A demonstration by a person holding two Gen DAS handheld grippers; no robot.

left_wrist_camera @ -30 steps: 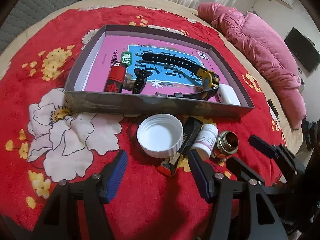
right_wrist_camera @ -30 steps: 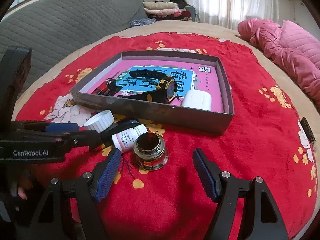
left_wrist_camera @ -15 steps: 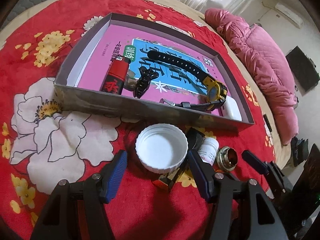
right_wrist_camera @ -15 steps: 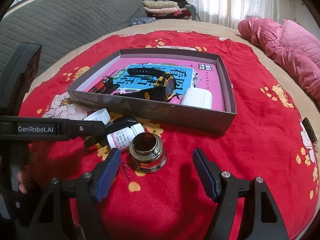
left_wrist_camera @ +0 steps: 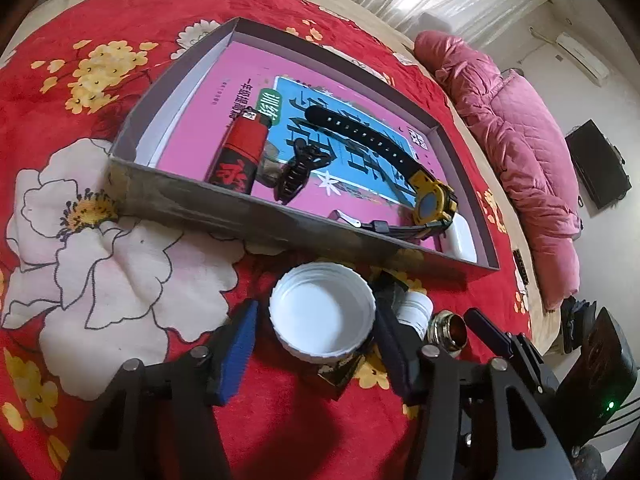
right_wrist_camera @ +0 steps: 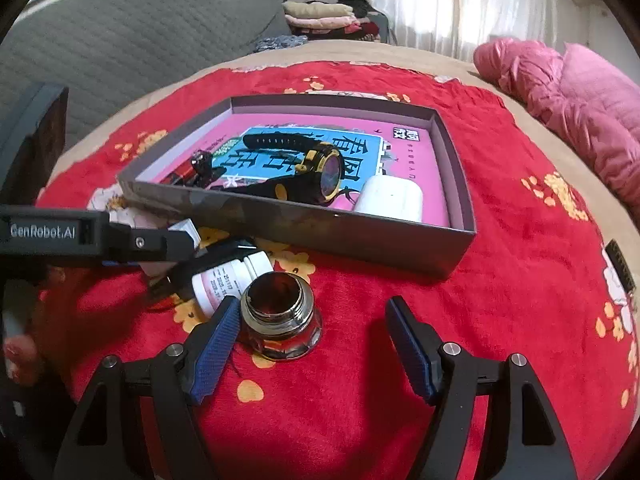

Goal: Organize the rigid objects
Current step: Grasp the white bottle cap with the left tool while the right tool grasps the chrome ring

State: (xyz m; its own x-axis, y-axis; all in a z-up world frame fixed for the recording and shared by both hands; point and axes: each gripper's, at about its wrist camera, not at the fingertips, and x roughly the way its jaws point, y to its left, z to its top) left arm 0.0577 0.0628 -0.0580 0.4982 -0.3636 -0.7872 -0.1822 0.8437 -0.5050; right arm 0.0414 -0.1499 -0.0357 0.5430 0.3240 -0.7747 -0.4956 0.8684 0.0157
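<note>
Left wrist view: left hand-held gripper (left_wrist_camera: 316, 330), brought nearer over the last second, now closing around the white cap (left_wrist_camera: 323, 317), pads not yet pressing; boxing it looks next.

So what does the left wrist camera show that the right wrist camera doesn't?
Only the left wrist view shows the white lid's open inside, sitting between the left gripper's closing jaws, and the red lighter's full body. Only the right wrist view shows the grey sofa, the folded clothes, and the right gripper open around the metal jar. Both show the grey box, the watch and the white pill bottle.
</note>
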